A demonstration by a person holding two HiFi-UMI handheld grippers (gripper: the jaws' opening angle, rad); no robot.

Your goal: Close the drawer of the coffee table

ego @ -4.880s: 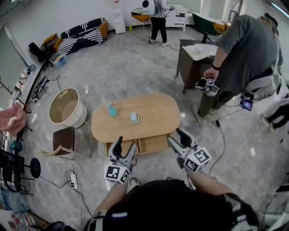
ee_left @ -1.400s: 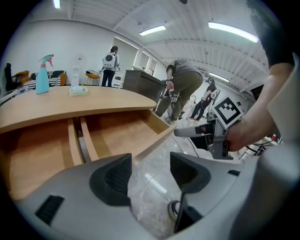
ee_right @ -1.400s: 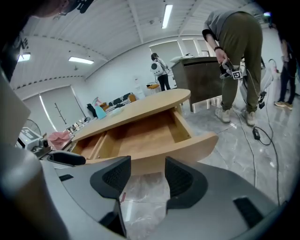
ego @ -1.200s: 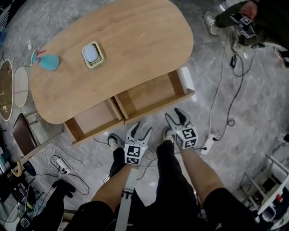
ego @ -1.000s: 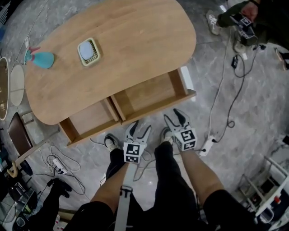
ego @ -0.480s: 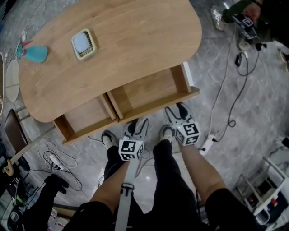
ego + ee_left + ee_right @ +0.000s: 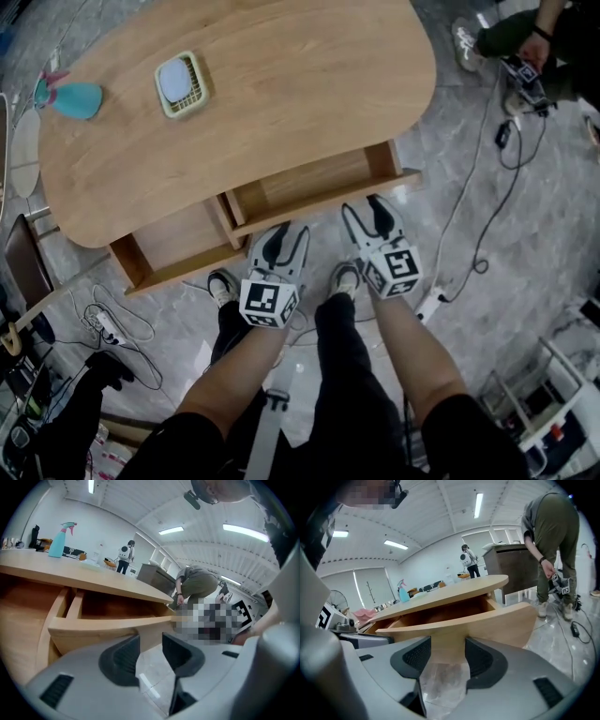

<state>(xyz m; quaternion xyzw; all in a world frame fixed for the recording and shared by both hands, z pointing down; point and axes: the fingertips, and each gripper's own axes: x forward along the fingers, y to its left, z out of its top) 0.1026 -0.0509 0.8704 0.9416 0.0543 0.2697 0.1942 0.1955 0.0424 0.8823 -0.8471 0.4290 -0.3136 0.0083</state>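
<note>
The oval wooden coffee table [image 7: 281, 84] has two drawers pulled out on my side. The right drawer [image 7: 319, 192] is the wider one, and the left drawer [image 7: 173, 246] sits beside it. My left gripper [image 7: 284, 242] points at the right drawer's front panel [image 7: 108, 625] near its left end. Its jaws have just been closing, stand open with a narrow gap, and hold nothing [image 7: 151, 644]. My right gripper [image 7: 364, 210] is open just short of the same front panel [image 7: 459, 623], with only floor between its fingers [image 7: 447, 651]. I cannot tell whether either gripper touches the panel.
A teal spray bottle [image 7: 70, 98] and a small square white-and-cream object [image 7: 180, 82] stand on the tabletop. Another person [image 7: 534, 37] bends at the upper right. Cables [image 7: 487, 216] and a power strip [image 7: 429, 305] lie on the floor to the right. My feet are below the drawers.
Both grippers have moved forward and a little up, from the floor in front of my feet to the right drawer's front panel. The left jaws have narrowed.
</note>
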